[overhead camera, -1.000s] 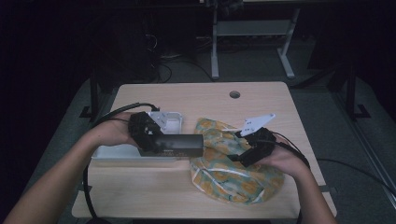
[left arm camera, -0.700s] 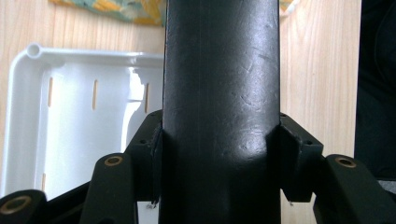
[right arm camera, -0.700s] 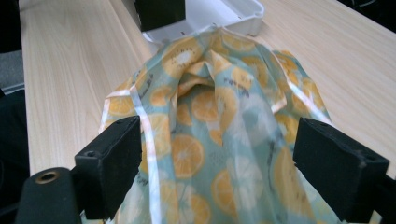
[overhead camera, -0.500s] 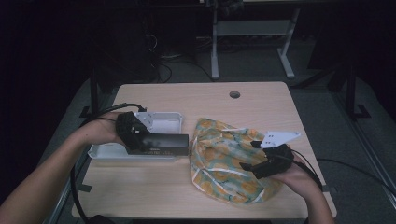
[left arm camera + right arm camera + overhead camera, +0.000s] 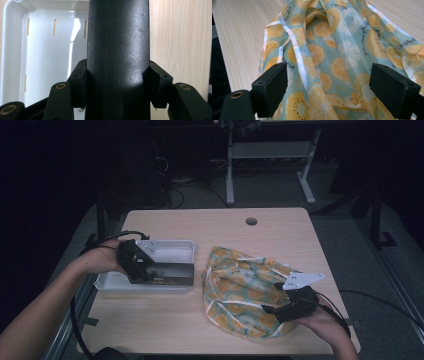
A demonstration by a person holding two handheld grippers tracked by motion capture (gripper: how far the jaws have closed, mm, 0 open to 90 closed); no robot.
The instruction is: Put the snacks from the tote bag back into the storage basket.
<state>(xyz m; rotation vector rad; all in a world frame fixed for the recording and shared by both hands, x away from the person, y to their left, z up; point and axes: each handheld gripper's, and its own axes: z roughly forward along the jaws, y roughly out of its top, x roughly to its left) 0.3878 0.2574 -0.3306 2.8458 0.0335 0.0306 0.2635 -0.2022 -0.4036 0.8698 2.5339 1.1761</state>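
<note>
I am clamping a long black box (image 5: 167, 271) between the pads of my left gripper (image 5: 150, 268); the box is sticking out ahead of the jaws, over the white tray (image 5: 172, 251) that is lying beneath and beyond them. My right gripper (image 5: 274, 309) is hanging with its jaws spread wide, pinching nothing. The citrus-print cloth bag (image 5: 245, 290) is lying crumpled on the wooden table (image 5: 210, 225), directly under and ahead of those open jaws.

I see bare wooden tabletop (image 5: 210, 225) open behind the white plastic tray (image 5: 175, 251) and crumpled orange-print cloth (image 5: 240, 285); only a narrow gap separates them.
</note>
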